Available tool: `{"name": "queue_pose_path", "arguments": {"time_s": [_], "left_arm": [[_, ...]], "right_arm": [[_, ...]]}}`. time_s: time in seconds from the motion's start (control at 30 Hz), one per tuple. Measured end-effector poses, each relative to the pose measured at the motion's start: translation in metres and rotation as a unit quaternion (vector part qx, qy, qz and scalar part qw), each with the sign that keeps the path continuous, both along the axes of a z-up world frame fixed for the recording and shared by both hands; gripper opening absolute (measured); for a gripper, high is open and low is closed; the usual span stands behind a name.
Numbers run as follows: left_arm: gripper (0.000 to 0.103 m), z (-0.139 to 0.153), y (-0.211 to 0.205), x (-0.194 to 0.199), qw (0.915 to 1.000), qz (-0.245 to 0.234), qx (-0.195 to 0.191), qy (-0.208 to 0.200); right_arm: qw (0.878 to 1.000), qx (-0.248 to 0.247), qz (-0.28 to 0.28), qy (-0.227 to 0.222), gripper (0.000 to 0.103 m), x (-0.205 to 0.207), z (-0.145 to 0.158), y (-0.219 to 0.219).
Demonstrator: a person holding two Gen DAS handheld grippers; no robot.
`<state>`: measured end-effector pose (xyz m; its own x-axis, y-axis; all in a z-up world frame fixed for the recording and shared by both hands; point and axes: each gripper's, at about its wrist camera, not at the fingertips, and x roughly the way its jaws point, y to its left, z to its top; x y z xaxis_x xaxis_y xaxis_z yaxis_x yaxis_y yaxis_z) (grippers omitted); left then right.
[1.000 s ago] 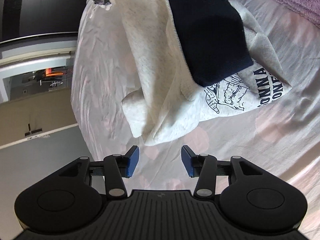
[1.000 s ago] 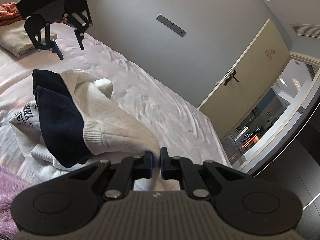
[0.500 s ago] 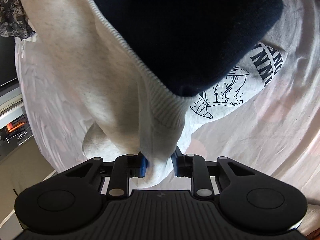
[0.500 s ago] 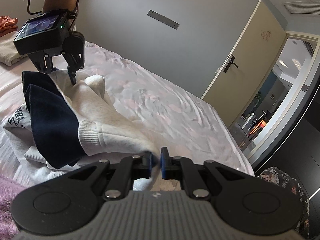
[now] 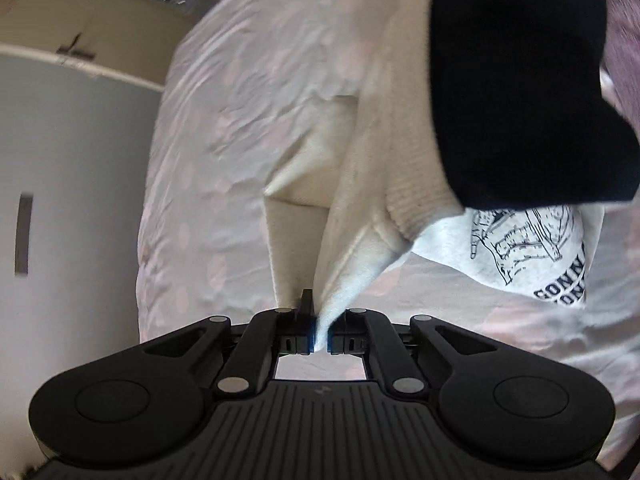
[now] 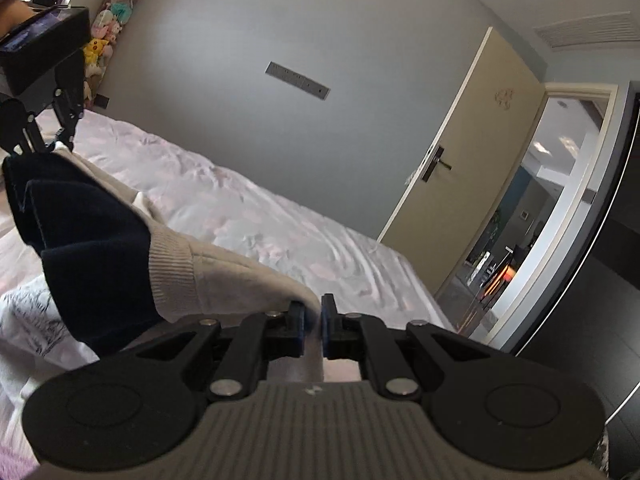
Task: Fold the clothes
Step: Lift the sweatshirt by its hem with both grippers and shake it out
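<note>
Left hand-held gripper point(image 5: 319, 334): you're pinching the grey sweatshirt point(image 5: 384, 184) hem. Right hand-held gripper point(image 6: 313, 326): clamped on its other edge. Garment hangs above the bed point(image 6: 256, 216), stretched between your grippers, long axis toward 10 o'clock in the right view. Navy sleeve point(image 6: 88, 248) covers most of the print; left view is blurred.

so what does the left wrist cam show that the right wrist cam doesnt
Only the left wrist view shows the sweatshirt's printed graphic readably and the left gripper pinching the pale fabric up close. Only the right wrist view shows the open door, the plush toys and the right gripper clamped on the hem. Both show the navy sleeve and the bedsheet.
</note>
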<state>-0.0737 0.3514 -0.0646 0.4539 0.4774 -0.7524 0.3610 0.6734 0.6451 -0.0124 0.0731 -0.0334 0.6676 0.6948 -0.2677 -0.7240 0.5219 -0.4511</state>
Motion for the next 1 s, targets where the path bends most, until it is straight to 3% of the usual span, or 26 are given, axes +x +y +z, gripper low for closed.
{"name": "queue_pose_path", "arguments": {"time_s": [0.13, 0.23, 0.37, 0.63, 0.77, 0.9, 1.0], "left_arm": [[0.003, 0.062, 0.003, -0.028, 0.9901, 0.085, -0.06, -0.094], [0.003, 0.111, 0.003, -0.053, 0.9742, 0.123, -0.102, -0.159], [0.004, 0.176, -0.002, -0.085, 0.9471, 0.156, -0.133, -0.247], [0.004, 0.283, -0.056, -0.158, 0.8994, 0.157, -0.094, -0.397], [0.004, 0.318, -0.083, -0.191, 0.8718, 0.161, -0.083, -0.455], [0.004, 0.327, -0.105, -0.214, 0.8572, 0.167, -0.061, -0.483], [0.004, 0.331, -0.112, -0.234, 0.8386, 0.175, -0.06, -0.513]], "right_arm": [[0.999, 0.034, 0.012, -0.039, 0.008, -0.013, 0.041, 0.013], [0.994, 0.061, 0.016, -0.084, 0.008, -0.031, 0.077, 0.016], [0.985, 0.098, 0.017, -0.143, 0.008, -0.056, 0.13, 0.013], [0.964, 0.164, 0.002, -0.207, 0.008, -0.11, 0.232, -0.02], [0.961, 0.176, -0.005, -0.213, 0.008, -0.133, 0.254, -0.035], [0.966, 0.177, 0.014, -0.187, 0.008, -0.149, 0.26, -0.042], [0.956, 0.192, 0.019, -0.22, 0.008, -0.165, 0.257, -0.048]]}}
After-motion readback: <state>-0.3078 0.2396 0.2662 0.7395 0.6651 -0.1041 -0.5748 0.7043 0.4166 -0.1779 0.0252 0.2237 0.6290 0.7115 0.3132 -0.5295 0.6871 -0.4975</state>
